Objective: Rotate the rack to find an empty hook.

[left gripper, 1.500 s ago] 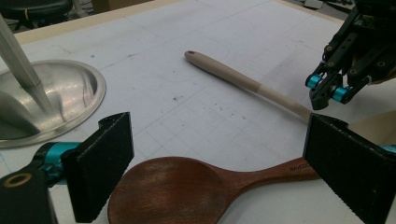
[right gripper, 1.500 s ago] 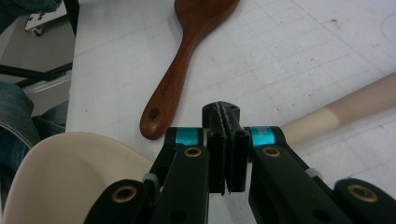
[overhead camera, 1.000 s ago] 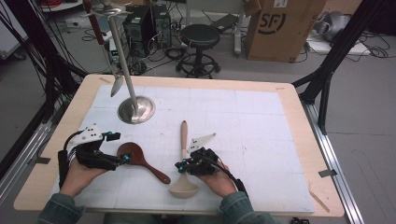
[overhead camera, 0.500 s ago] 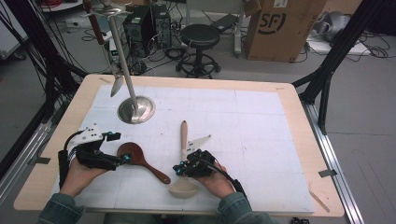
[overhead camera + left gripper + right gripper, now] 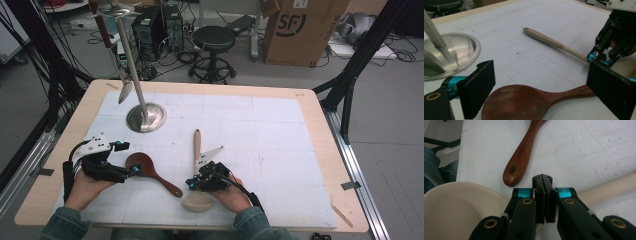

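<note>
On the white gridded mat [image 5: 260, 130], open toward the far edge, the dark red-brown wooden spoon [image 5: 524, 102] lies between the spread jaws of the left gripper [image 5: 131, 157], ready to be pinched, while the right gripper [image 5: 545, 182], jaws pressed together and empty, rests above the pale cream spoon [image 5: 197, 150].

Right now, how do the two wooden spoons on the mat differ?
The dark spoon is reddish-brown with a short handle; the pale spoon is cream with a longer handle. The dark spoon's bowl lies between the left gripper's open jaws; the right gripper's jaws are shut just above the pale spoon's neck. Both lie flat on the white mat.
</note>
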{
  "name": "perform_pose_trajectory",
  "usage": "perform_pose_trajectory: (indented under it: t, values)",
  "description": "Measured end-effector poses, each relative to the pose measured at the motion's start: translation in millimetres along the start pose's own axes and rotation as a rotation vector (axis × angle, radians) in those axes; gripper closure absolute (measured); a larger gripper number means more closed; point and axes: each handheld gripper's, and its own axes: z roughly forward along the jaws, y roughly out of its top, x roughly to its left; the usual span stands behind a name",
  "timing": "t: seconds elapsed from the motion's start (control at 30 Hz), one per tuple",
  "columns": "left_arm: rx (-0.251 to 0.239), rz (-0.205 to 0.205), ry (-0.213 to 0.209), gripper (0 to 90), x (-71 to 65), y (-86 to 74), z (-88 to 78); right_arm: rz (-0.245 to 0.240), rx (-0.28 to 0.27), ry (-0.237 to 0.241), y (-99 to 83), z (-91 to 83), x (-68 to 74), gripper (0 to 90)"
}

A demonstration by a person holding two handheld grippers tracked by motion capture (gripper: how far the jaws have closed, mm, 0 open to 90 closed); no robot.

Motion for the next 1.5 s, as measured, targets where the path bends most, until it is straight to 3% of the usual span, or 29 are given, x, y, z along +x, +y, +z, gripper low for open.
perform_pose_trajectory:
  t: [0.9,1.33,1.5]
  values:
    - [-0.002,0.010,0.052,9.0,0.1,-1.2,-0.3,-0.011,-0.004,0.008,-3.9,-7.0,4.8,89.6]
    - [-0.002,0.010,0.053,9.0,0.6,-1.7,-0.1,0.005,-0.001,0.017,-6.6,-9.0,8.6,89.9]
    - [0.001,0.011,0.050,9.0,0.2,-1.7,1.1,-0.012,0.006,0.012,-5.2,-5.4,9.5,90.0]
